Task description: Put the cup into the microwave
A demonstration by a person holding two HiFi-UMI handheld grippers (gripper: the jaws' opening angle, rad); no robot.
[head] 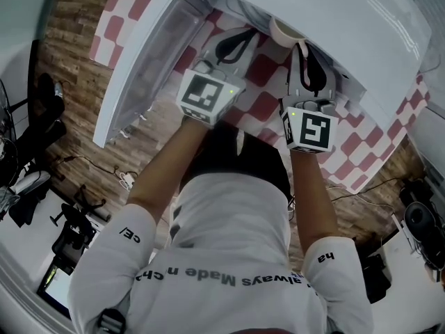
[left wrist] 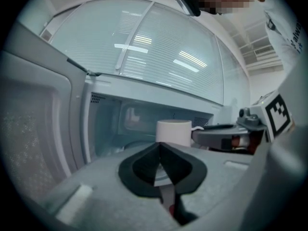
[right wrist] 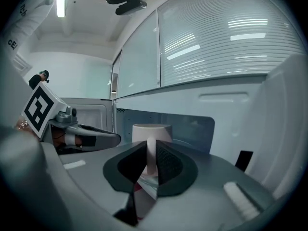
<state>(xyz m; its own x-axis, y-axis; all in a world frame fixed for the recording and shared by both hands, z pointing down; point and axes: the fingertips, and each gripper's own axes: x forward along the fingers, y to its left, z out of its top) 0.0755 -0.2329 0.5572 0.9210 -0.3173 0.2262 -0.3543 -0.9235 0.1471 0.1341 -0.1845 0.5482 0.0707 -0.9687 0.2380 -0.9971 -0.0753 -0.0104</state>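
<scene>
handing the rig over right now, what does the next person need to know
Right gripper: shut on the handle of the cup, which is upright at the mouth of the microwave.
Left gripper: shut, empty, beside the cup.
Door: open.
Done: cup gripped and brought to the opening.
To do: move it inside, set it down, let go, draw back.
</scene>
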